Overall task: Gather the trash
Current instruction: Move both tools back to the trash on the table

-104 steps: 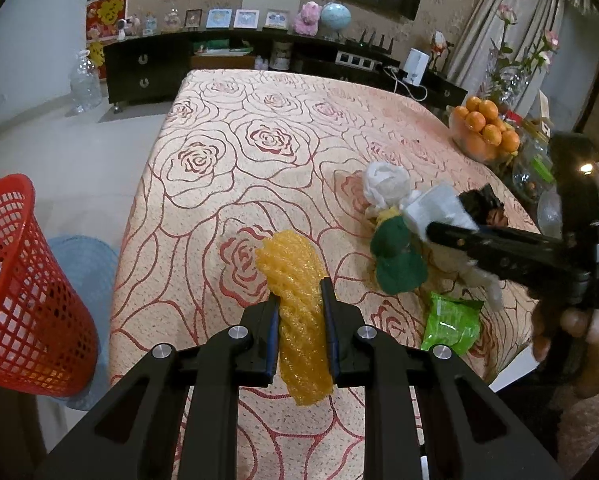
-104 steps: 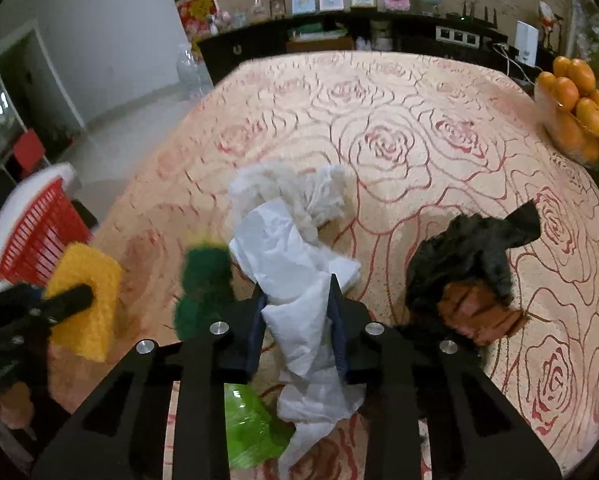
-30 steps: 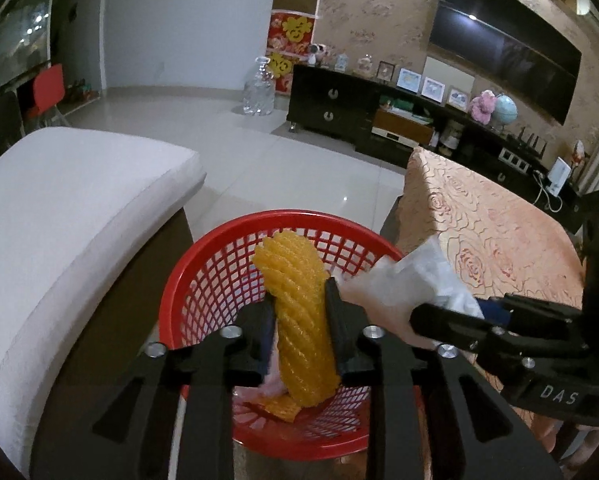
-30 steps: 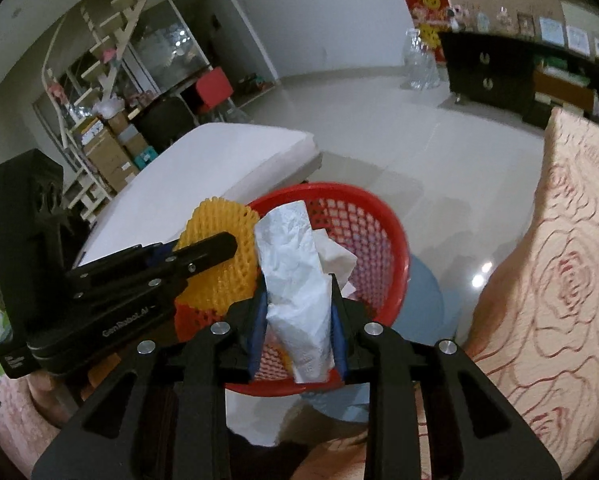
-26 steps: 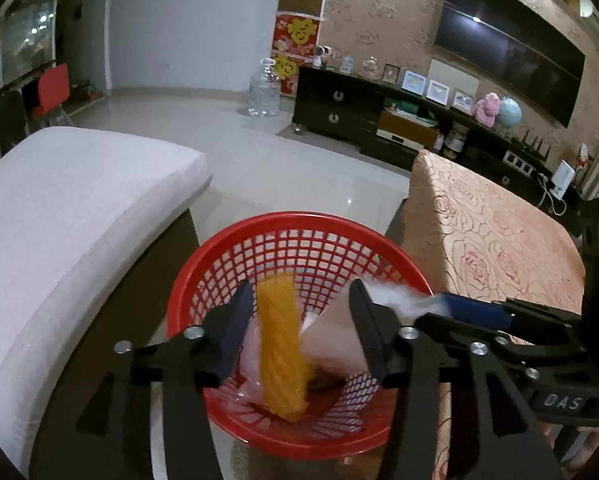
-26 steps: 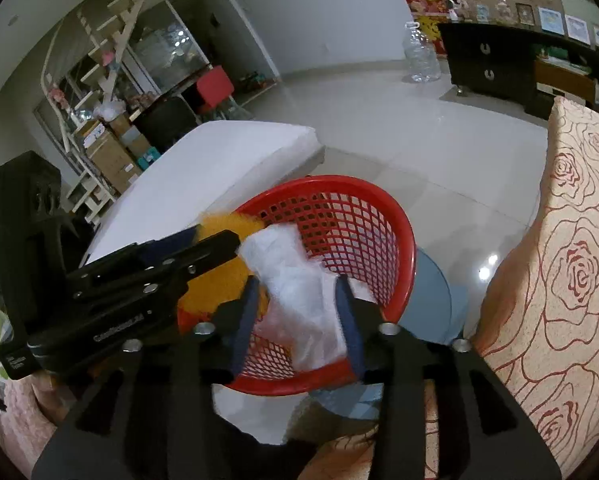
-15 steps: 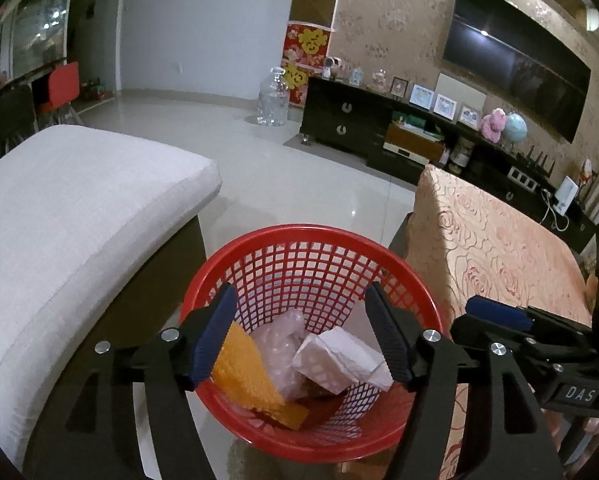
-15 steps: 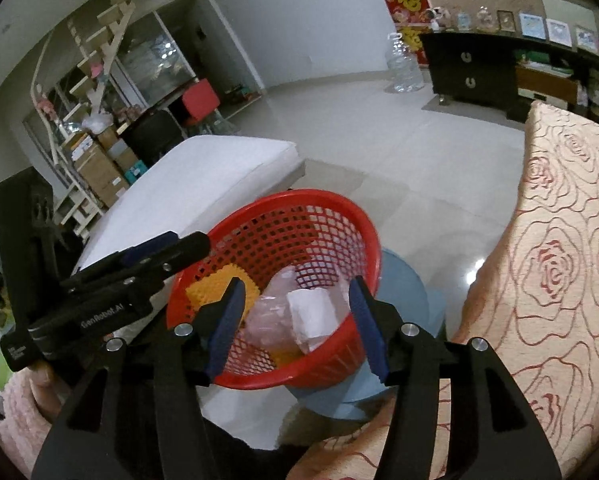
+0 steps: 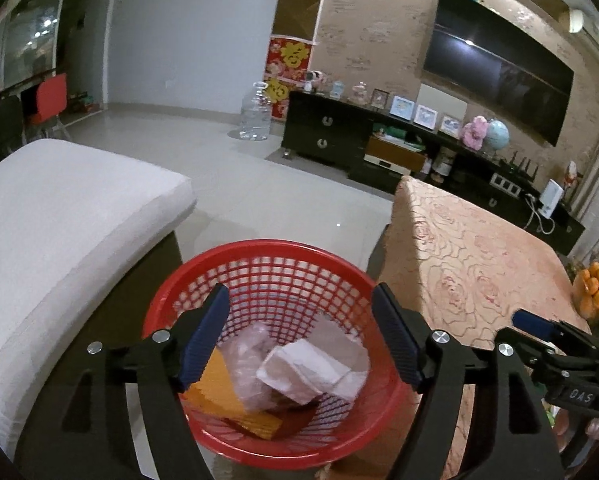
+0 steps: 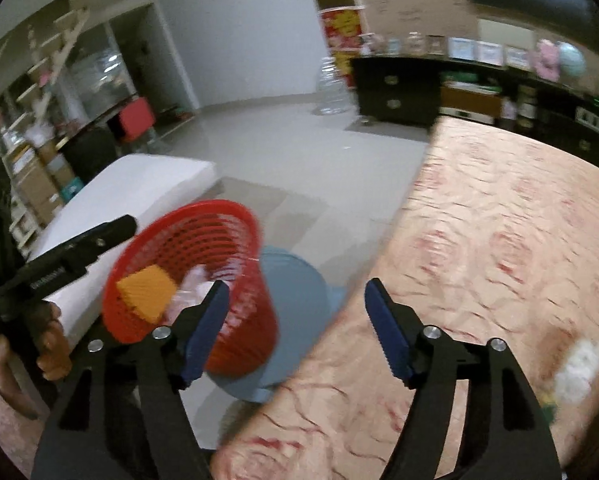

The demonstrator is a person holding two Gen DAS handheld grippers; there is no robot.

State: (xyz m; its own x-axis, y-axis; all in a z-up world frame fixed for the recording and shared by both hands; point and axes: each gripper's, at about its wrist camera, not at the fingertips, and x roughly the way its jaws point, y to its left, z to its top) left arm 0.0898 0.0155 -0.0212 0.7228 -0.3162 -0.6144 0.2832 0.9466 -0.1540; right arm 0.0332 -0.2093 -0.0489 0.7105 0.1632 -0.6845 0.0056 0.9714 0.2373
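Observation:
A red mesh basket point(image 9: 259, 256) stands on the floor between a white cushion and the table. Inside it lie a yellow foam net point(image 9: 219, 392), a white crumpled paper point(image 9: 299, 364) and a clear plastic wrap point(image 9: 247, 352). My left gripper point(image 9: 299, 336) hovers above the basket, its jaws opening, nothing between them. My right gripper point(image 10: 297, 328) points past the basket point(image 10: 187, 240) toward the table edge, jaws opening and empty. A white wad point(image 10: 579, 364) lies on the rose-patterned tablecloth point(image 10: 499, 240) at the right. The other gripper point(image 10: 59, 264) shows at the left.
A white cushioned seat point(image 9: 59, 208) lies left of the basket. A blue-grey round mat point(image 10: 299, 300) sits under the basket. A dark TV cabinet point(image 9: 339, 140) and a water jug point(image 9: 255, 112) stand at the back. Oranges point(image 9: 595, 288) sit at the table's far right.
Both grippers let go: the yellow net and the white paper dropped into the basket. Both jaws spread wide. The right gripper swung right, toward the table.

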